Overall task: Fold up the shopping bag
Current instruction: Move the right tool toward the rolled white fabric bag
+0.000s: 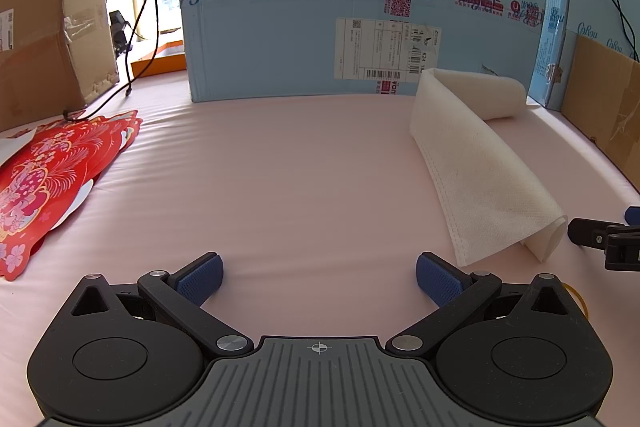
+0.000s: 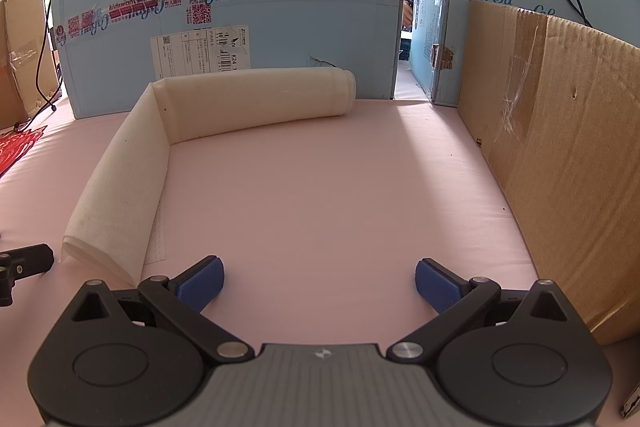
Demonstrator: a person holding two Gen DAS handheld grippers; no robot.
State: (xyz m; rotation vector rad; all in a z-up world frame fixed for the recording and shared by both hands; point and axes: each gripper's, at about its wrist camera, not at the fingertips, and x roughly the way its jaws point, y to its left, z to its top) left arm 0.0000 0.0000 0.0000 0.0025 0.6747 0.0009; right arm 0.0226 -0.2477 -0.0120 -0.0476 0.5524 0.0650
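A white non-woven shopping bag (image 1: 476,163) lies on the pink table cover, folded into a long strip bent into an L. In the right wrist view the bag (image 2: 132,163) runs from near left up to the blue box, then right. My left gripper (image 1: 319,281) is open and empty, its right fingertip just left of the bag's near end. My right gripper (image 2: 319,283) is open and empty, to the right of the bag's near end. The right gripper's finger (image 1: 592,233) shows at the left wrist view's right edge, and the left gripper's finger (image 2: 24,261) at the right wrist view's left edge.
A large blue carton (image 1: 360,7) stands at the back. Brown cardboard boxes stand at left (image 1: 44,39) and right (image 2: 560,147). Red paper decorations (image 1: 52,171) lie at left. A black cable (image 1: 140,27) hangs at back left.
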